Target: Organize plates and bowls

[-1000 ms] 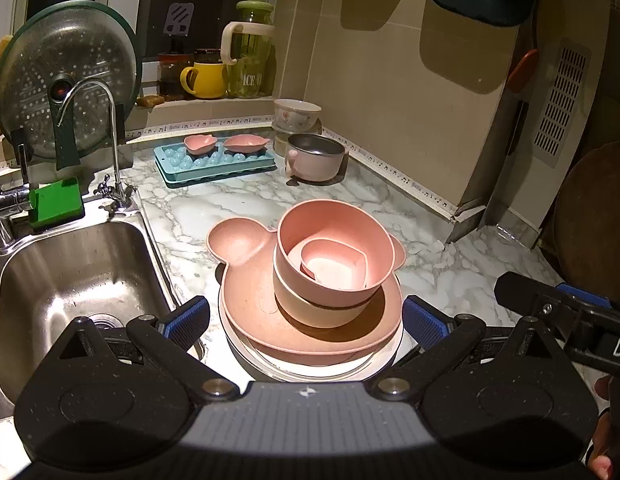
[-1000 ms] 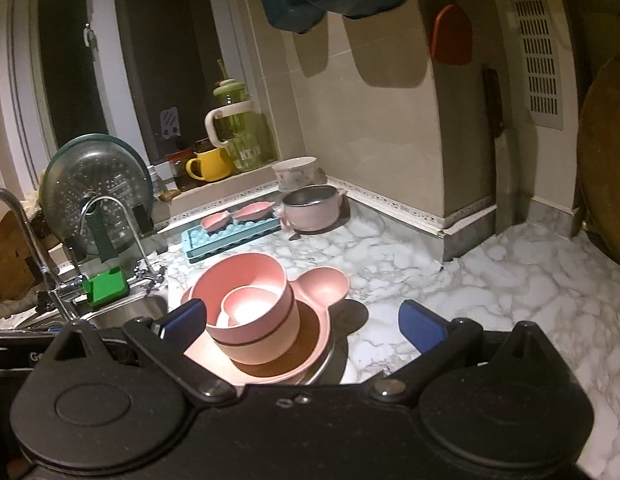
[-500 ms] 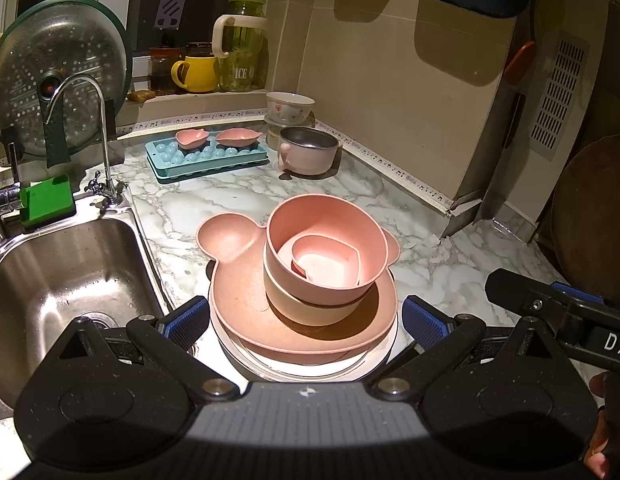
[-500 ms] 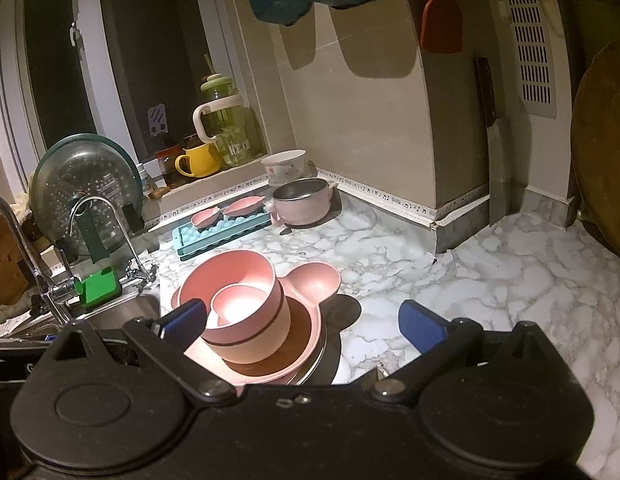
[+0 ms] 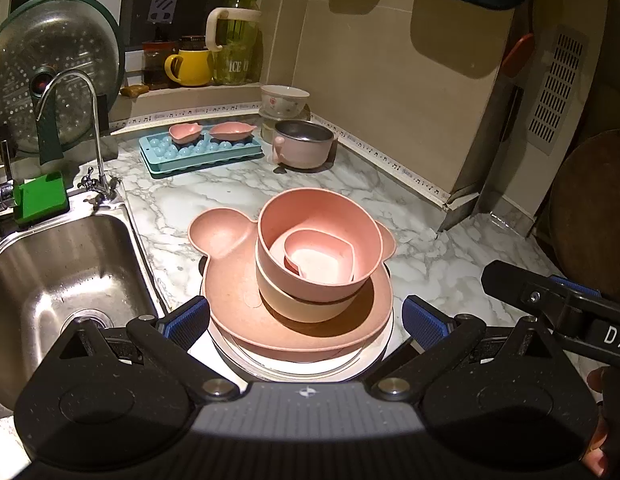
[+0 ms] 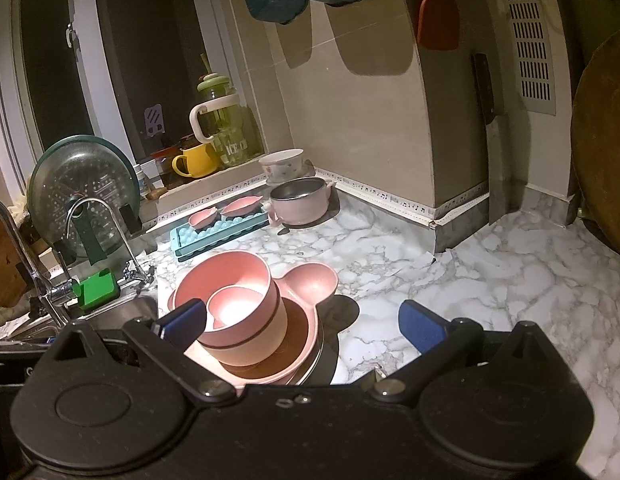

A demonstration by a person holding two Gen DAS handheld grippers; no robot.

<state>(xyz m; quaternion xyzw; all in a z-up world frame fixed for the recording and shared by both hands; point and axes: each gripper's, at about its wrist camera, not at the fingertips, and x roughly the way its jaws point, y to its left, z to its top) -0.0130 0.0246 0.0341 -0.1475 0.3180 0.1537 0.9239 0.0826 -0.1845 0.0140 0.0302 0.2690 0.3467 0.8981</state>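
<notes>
Two pink saucers point(image 5: 210, 132) atop tray point(image 5: 202, 156)

Reading what's legible: up at twelve o'clock on the windowsill, the green glass pitcher point(image 5: 234, 40) shows white lettering, "ICE" plus a cut-off letter, the rest hidden. At three o'clock in the left wrist view, the right gripper's body point(image 5: 565, 312) carries white letters "DA", running off the edge.
</notes>
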